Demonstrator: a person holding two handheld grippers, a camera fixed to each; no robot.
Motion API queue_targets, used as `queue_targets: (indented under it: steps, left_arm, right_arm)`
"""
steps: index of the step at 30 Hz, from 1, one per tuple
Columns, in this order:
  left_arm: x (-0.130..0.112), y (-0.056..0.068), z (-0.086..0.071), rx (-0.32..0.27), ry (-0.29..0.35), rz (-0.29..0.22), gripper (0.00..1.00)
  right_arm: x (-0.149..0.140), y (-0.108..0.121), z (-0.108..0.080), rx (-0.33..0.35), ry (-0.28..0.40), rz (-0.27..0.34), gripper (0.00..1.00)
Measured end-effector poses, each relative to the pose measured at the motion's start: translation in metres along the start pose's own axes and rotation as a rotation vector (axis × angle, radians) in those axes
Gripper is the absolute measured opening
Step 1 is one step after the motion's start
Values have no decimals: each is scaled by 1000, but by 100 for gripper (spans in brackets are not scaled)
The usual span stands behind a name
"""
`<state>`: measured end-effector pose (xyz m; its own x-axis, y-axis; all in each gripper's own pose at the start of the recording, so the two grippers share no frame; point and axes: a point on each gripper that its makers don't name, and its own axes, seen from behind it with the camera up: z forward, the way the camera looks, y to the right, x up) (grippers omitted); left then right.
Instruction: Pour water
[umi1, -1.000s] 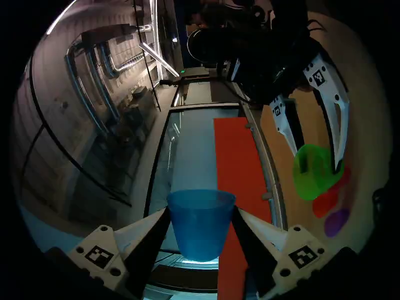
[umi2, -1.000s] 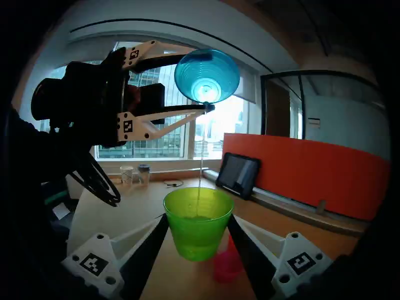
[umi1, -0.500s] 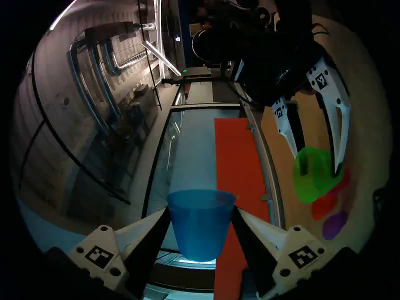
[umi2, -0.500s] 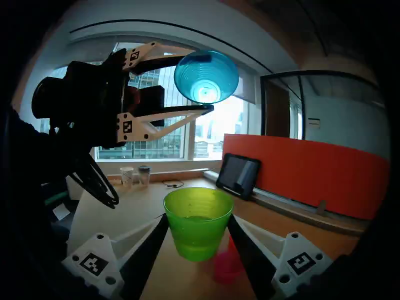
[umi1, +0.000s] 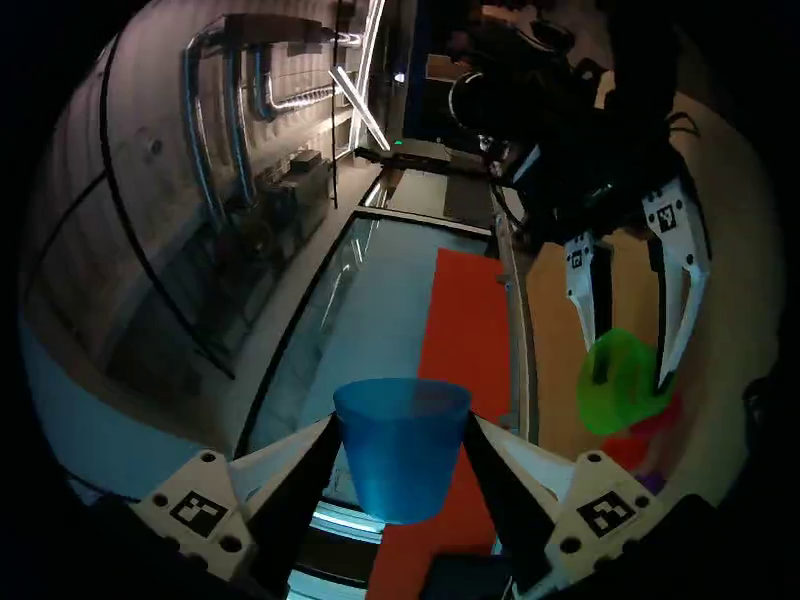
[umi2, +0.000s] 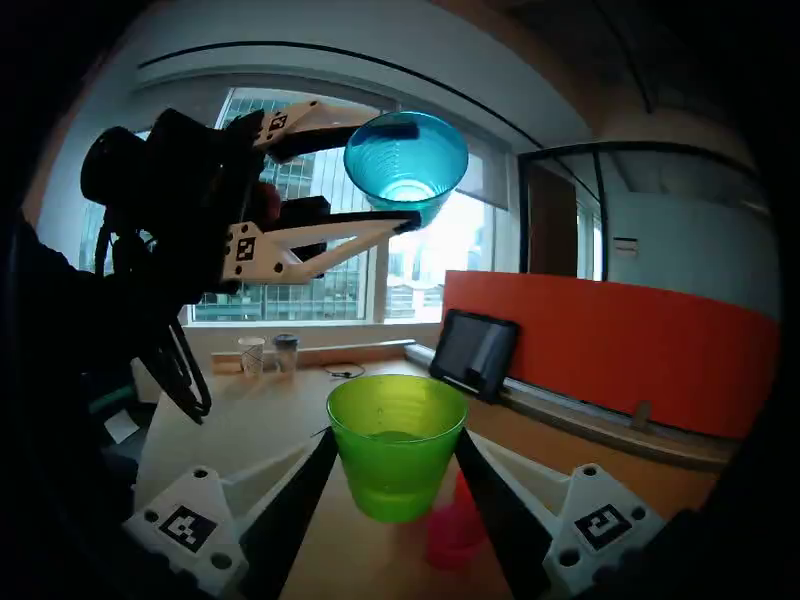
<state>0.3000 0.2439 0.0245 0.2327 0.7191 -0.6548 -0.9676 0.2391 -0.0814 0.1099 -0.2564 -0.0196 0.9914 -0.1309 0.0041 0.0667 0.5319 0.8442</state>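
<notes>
**A:** Start at the jaws. What does each one hold?

**B:** The left gripper has its fingers pressed on either side of the blue cup. The right gripper pinches the green cup the same way, upright, with what looks like water low inside it.

**A:** And where does the blue one sit relative to the green?

**B:** In the right gripper view it hangs high above the green cup, tipped so its mouth faces down and forward. I see no stream between them, and I cannot tell whether any water is left in it.

**A:** So what's the risk?

**B:** I think the drop is the main one. With the two cups that far apart, any late drip or fresh pour could miss the green rim or splash out. A small sideways drift of either hand would cause that.

**A:** Where would it land?

**B:** On the wooden desk, possibly on the pink cup just behind the green one. The tablet leaning near the orange partition is farther off, but it is the thing I would least want wet.

**A:** Anything about the grip itself?

**B:** Both cups look like thin plastic. Squeezing too hard could buckle the green one and slop the water out, and too light a grip could let it slide.
</notes>
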Motion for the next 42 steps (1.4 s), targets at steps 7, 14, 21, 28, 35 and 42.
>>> queue_targets:
  steps: [7, 14, 21, 28, 35, 42]
  left_arm:
    - [-10, 0, -1, -8, 1, -215, 85]
    - [-20, 7, -1, -24, -15, -419, 85]
    - [-22, 10, 1, -37, -6, -589, 85]
    - [-24, 10, 1, -48, 3, -726, 85]
    - [-31, 10, 0, -47, -1, -836, 85]
    - [-39, 11, -3, -41, -3, -956, 85]
  right_arm:
    - [1, 1, 0, -5, 6, 3, 88]
    - [1, 1, 1, -8, 9, 3, 88]
    - [3, 2, 2, -13, 15, 6, 87]
    - [7, 4, 1, -17, 24, 9, 88]
    - [8, 4, -1, -21, 28, 8, 88]
    - [8, 5, -3, -24, 30, 10, 88]
